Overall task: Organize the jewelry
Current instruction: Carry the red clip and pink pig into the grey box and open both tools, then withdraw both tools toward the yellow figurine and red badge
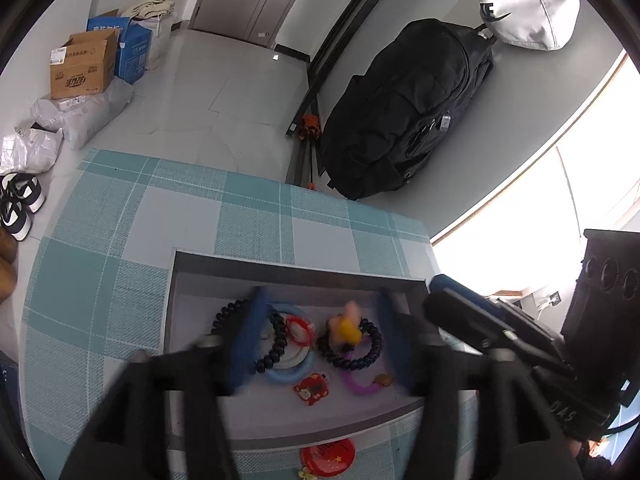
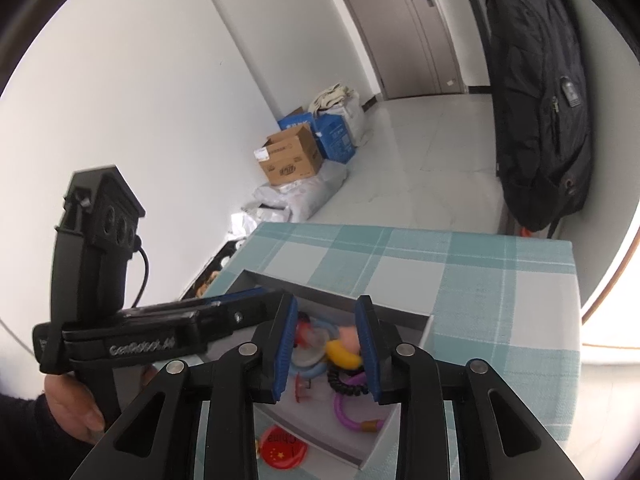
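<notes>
A shallow grey tray sits on the teal checked tablecloth and holds jewelry: black bead bracelets, a blue ring bangle, a yellow and pink charm, a purple bangle and a red charm. A red round badge lies on the cloth in front of the tray. My left gripper is open and empty above the tray. My right gripper is open and empty above the same tray; the yellow charm shows between its fingers. The right gripper also shows in the left wrist view.
The table ends near a black backpack against the wall. Cardboard boxes, plastic bags and shoes lie on the floor to the left. A white bag hangs at top right.
</notes>
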### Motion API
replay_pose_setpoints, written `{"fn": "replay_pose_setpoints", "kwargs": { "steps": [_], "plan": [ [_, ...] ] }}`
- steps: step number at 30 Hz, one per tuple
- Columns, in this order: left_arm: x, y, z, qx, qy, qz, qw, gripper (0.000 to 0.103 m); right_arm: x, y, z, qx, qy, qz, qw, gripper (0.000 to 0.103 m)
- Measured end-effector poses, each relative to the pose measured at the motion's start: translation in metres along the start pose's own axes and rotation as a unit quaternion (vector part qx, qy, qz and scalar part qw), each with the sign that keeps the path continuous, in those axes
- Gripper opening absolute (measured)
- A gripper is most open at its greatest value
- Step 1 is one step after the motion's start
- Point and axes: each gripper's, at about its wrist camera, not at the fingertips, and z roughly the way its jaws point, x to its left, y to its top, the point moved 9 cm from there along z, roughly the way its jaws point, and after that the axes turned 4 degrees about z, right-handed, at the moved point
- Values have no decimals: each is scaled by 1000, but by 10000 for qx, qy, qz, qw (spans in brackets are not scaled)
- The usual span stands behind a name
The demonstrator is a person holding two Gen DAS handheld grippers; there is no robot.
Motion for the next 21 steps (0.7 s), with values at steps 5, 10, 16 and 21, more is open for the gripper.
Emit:
{"fn": "replay_pose_setpoints", "kwargs": {
  "steps": [5, 10, 16, 21],
  "plan": [
    [-2, -6, -3, 48, -17, 6, 10000, 58, -6, 3, -14, -203, -128, 54, 9997, 58],
    [-1, -10, -14, 21, 29, -151, 9999, 58, -8, -1, -26, -309, -174, 133, 9993, 71],
    [0, -14, -30, -93, 519, 13, 9986, 58, -4, -8, -36, -371, -210, 100, 9990, 85],
    [-4, -20, -42, -205, 711, 122, 9972, 58, 2, -16, -40, -387, -304, 34, 9988, 94]
  ]
}}
